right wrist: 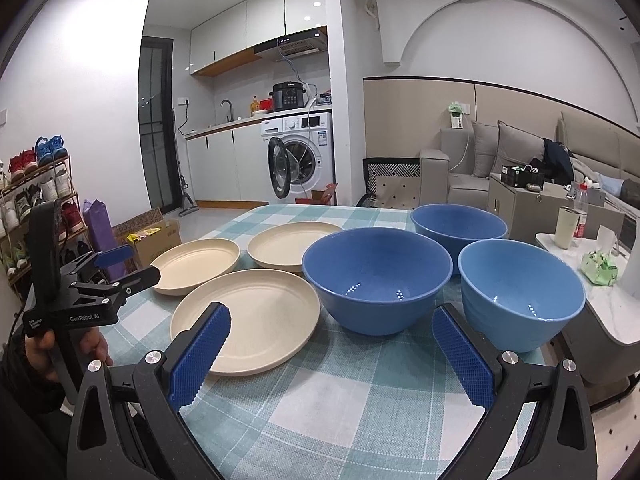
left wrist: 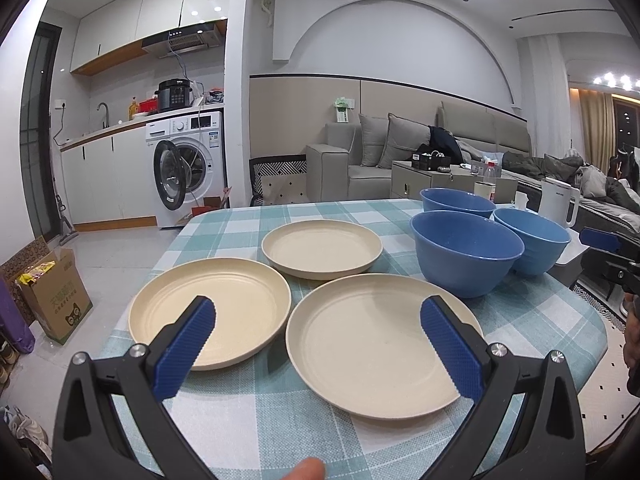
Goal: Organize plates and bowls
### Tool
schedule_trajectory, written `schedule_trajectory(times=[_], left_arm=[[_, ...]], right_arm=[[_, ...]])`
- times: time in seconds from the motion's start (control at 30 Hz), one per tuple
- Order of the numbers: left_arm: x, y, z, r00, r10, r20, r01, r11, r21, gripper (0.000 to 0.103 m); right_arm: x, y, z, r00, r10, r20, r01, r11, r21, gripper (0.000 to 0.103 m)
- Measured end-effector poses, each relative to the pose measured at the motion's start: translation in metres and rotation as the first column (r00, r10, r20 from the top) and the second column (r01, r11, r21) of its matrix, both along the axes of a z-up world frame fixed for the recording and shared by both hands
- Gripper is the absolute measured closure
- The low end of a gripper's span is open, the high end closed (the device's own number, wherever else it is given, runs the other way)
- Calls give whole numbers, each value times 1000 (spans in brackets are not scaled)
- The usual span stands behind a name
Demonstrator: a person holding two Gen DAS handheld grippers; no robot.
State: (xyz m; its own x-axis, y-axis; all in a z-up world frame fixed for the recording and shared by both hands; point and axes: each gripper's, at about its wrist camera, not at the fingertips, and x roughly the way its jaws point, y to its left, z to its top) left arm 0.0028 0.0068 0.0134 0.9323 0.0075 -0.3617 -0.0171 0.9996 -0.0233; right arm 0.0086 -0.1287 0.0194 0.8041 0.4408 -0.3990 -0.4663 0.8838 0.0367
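Left tongs [right wrist: 116, 258], "GenRobot.AI" lettering, spread apart

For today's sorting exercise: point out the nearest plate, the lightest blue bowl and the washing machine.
Nearest plate [left wrist: 372, 344], left wrist view, flat centre.
Lightest blue bowl [right wrist: 520, 280], right wrist view, inner wall.
Washing machine [right wrist: 298, 148], right wrist view, front panel.

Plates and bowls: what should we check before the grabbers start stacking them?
1. Left gripper jaws open, holding nothing: ok.
2. Right gripper jaws open, holding nothing: ok.
3. Three cream plates lie flat, nothing on them: ok.
4. Three blue bowls upright, nothing inside: ok.
5. Bowls separate rather than touching: cannot tell.
6. Tablecloth lies flat: ok.
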Motion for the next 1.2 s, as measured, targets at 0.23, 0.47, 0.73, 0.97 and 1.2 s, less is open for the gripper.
schedule_trajectory(times=[0.23,0.47,0.73,0.97,1.2], left_arm=[[8,5,12,1000,17,12,-18,1000,5,0],[21,7,28,999,31,21,-32,999,19,0],[38,11,37,999,44,4,-44,998,48,0],[58,28,45,996,82,-35,-81,996,29,0],[76,31,47,993,90,-73,-85,995,60,0]], right_arm=[[8,2,8,1000,5,-19,-5,1000,0,0],[18,4,19,1000,8,-29,-8,1000,-14,0],[29,17,35,999,20,-28,-22,998,-54,0],[46,29,48,999,31,-37,-34,996,-85,0],[69,41,63,997,46,-58,-51,994,-100,0]])
